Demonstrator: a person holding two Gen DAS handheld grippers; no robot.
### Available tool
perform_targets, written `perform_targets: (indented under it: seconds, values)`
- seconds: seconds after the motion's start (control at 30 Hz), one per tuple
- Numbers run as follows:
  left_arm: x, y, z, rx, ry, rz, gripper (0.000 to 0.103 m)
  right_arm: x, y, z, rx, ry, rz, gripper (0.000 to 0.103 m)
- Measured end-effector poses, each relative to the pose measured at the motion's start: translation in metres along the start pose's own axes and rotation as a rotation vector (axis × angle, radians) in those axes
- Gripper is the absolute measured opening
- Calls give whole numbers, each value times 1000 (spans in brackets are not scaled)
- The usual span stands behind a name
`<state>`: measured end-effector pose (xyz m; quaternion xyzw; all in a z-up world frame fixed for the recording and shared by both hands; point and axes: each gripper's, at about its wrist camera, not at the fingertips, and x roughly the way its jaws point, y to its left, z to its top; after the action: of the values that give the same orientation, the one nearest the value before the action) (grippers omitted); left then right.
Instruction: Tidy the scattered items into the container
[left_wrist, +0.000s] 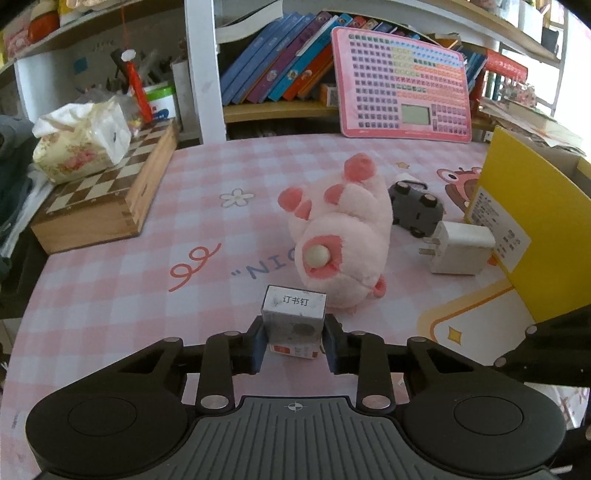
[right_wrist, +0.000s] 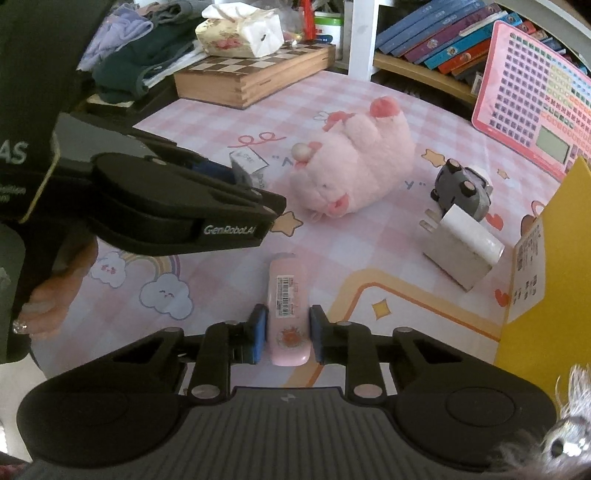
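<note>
My left gripper (left_wrist: 294, 341) is shut on a small grey staple box (left_wrist: 293, 319), held just above the pink checked mat; it also shows in the right wrist view (right_wrist: 247, 164). My right gripper (right_wrist: 287, 334) is shut on a pink tube-shaped case (right_wrist: 286, 306) with a barcode label. A pink plush pig (left_wrist: 341, 240) (right_wrist: 354, 170) lies on its back mid-mat. Right of it lie a grey toy car (left_wrist: 415, 208) (right_wrist: 460, 188) and a white charger plug (left_wrist: 460, 247) (right_wrist: 461, 249). The yellow container (left_wrist: 532, 229) (right_wrist: 546, 288) stands at the right edge.
A wooden chess box (left_wrist: 107, 192) with a tissue pack (left_wrist: 79, 140) on it sits at the left. A pink learning tablet (left_wrist: 402, 85) leans on the bookshelf at the back. Dark clothes (right_wrist: 140, 62) lie beyond the chess box. A grey furry thing (right_wrist: 569, 432) shows bottom right.
</note>
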<state>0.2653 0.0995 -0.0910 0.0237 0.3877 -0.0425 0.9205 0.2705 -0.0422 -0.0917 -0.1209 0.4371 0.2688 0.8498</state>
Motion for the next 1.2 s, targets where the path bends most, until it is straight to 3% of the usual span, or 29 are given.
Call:
perform_targets:
  seconds: [0.5, 0.8, 1.2]
  values:
    - [-60, 5, -15, -32, -66, 14, 31, -35, 11, -8, -7, -60, -14, 23]
    - [-108, 0, -27, -11, -117, 23, 31, -76, 16, -17, 31, -150, -45, 23]
    - [-163, -17, -55, 13, -146, -17, 31, -135, 27, -40, 101, -230, -61, 23]
